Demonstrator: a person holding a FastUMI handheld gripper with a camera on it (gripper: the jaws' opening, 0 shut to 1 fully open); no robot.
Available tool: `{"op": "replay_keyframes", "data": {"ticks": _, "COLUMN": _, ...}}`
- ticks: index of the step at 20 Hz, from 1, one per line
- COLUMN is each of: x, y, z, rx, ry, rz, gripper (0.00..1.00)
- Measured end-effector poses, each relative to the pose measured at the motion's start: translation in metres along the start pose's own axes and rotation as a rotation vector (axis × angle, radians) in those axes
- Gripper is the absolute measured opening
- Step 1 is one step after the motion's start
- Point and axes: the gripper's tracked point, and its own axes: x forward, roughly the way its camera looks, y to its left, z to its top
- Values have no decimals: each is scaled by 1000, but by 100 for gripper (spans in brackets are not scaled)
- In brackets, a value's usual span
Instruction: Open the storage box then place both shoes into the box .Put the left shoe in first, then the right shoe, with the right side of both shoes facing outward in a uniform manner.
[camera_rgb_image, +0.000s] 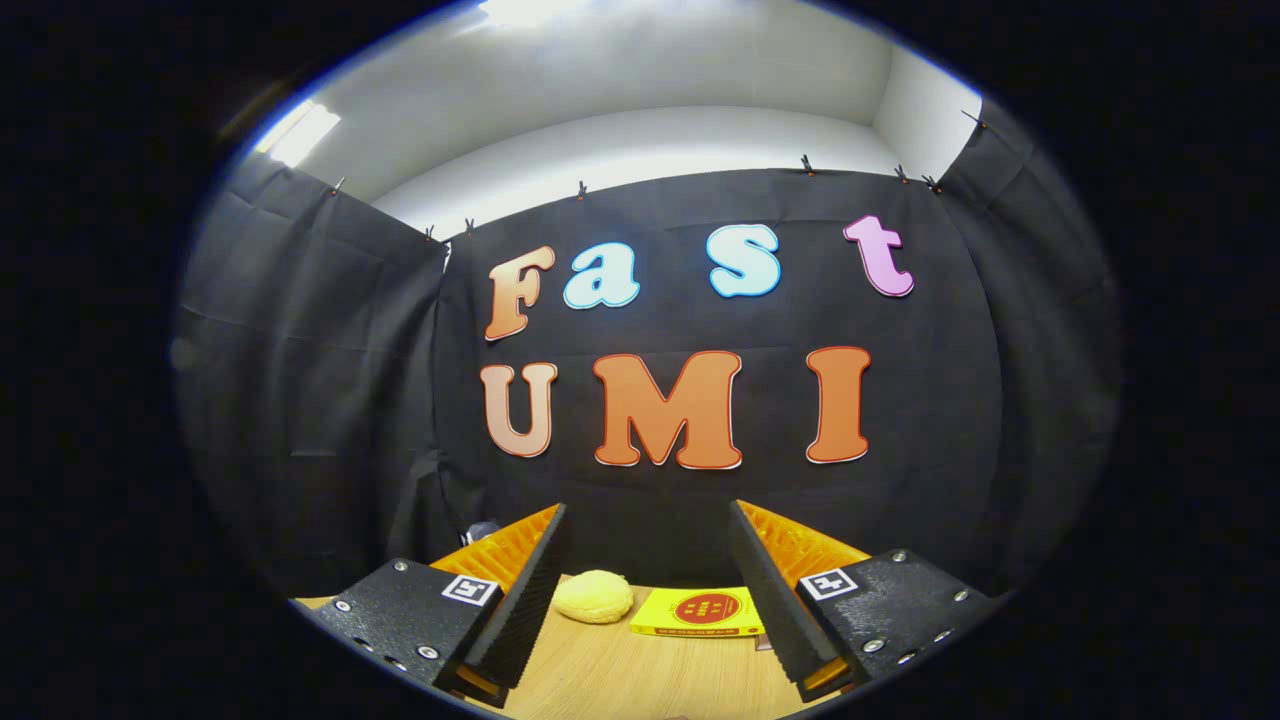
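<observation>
— What are your tongs at?
— My gripper (650, 545) stands wide, its fingers (525, 590) gripping nothing, raised over the wooden table (640, 670).
— And ahead?
— Between the fingers, further on, a pale yellow round thing (594, 597) lies beside a flat yellow packet (700, 612). Box and shoes I cannot place.

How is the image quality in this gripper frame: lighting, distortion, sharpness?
Gripper view: strong fisheye bending of the wall's top edge; ceiling lights blown out to white glare, the cloth wall dim; the open claw, the yellow round object and the yellow box on the wooden table look sharp, without motion blur.
</observation>
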Motion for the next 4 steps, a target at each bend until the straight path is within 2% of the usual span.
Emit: {"op": "replay_keyframes", "data": {"ticks": 4, "x": 0, "y": 2, "z": 4, "rx": -16, "ry": -10, "rz": -5, "gripper": 94}}
